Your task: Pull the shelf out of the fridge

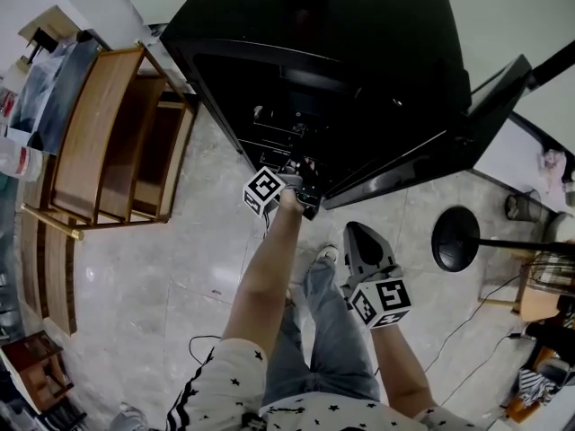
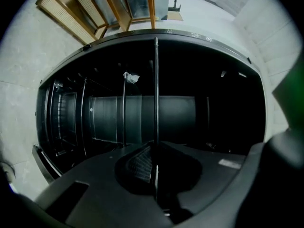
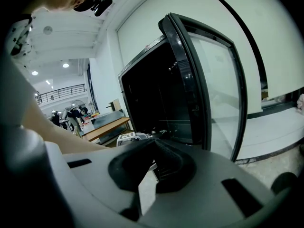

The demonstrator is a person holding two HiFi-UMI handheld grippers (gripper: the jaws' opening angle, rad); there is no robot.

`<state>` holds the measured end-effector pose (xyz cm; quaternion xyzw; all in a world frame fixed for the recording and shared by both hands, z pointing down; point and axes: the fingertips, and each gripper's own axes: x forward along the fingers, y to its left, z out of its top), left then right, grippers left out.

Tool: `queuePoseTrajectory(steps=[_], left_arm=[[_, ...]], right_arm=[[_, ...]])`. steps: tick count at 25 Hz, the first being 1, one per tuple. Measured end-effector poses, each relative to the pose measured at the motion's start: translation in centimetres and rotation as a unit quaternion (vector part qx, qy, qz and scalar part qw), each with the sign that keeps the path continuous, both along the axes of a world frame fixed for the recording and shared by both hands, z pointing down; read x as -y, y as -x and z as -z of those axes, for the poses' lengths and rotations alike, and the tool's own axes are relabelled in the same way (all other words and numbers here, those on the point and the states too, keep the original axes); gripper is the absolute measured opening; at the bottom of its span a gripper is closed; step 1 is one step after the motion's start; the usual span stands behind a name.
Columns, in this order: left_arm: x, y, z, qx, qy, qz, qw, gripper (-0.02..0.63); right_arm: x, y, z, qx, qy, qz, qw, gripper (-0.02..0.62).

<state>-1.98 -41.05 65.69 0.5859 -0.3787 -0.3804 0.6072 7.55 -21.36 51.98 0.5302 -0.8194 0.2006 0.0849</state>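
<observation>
This is a large open workshop hall. Beyond the right gripper (image 3: pixel 154 140) stand long workbenches (image 3: pixel 108 126), people (image 3: pixel 73 114) and a mezzanine railing (image 3: pixel 61 90)

We see a wooden rack (image 1: pixel 90 142) standing on the pale marbled floor tiles (image 1: pixel 162 277) at the left, with a small dark wooden stool (image 1: pixel 36 366) nearer the lower corner. Over on the right a round black stand base (image 1: pixel 467 238) rests on the tiles, and a thin black cable (image 1: pixel 205 337) loops across them.
</observation>
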Motion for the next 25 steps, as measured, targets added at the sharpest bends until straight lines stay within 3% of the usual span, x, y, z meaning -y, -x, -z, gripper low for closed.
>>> queuePoseTrajectory(steps=[25], left_arm=[[-6.2,1.5,0.5,-0.011,0.0,0.003,0.9999,0.021]], right_arm=[[-1.9,1.1,-1.3,-0.004,0.001,-0.018,1.0,-0.006]])
